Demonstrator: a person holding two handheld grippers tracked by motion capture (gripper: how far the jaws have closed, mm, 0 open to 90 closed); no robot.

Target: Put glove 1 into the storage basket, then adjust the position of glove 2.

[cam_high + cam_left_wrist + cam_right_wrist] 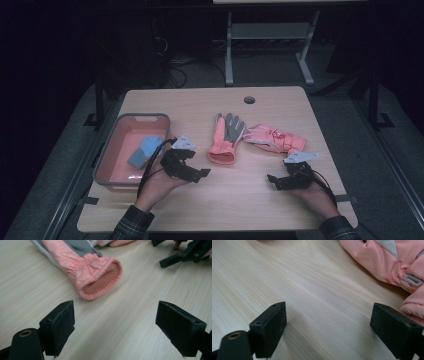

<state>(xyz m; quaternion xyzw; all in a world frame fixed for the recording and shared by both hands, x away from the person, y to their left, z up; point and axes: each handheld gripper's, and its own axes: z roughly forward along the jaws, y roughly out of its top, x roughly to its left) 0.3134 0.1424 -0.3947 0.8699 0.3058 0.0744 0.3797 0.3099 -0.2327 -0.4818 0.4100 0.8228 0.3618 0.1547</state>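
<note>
Basin (111,159) sits left of the grey-palmed glove (226,137), a blue cloth (144,150) inside. Your left tool (199,174), jaws wide, hovers just before that glove's cuff. Right of the glove lies the pink mitten (274,138); your right tool (274,181) gapes beside it.

The surface (250,190) is pale wood with fine straight grain. Near its middle lies a salmon-pink glove (225,137) with a grey palm and a ribbed pink cuff. Toward the right edge lies a padded pink mitten (275,138) with white patches and a grey buckle. By the left edge, a grey-rimmed pink tub (117,165) holds a blue-and-grey cloth (145,151). Both grippers' fingers (58,326) are matt black. The sleeves (131,224) are dark plaid.
</note>
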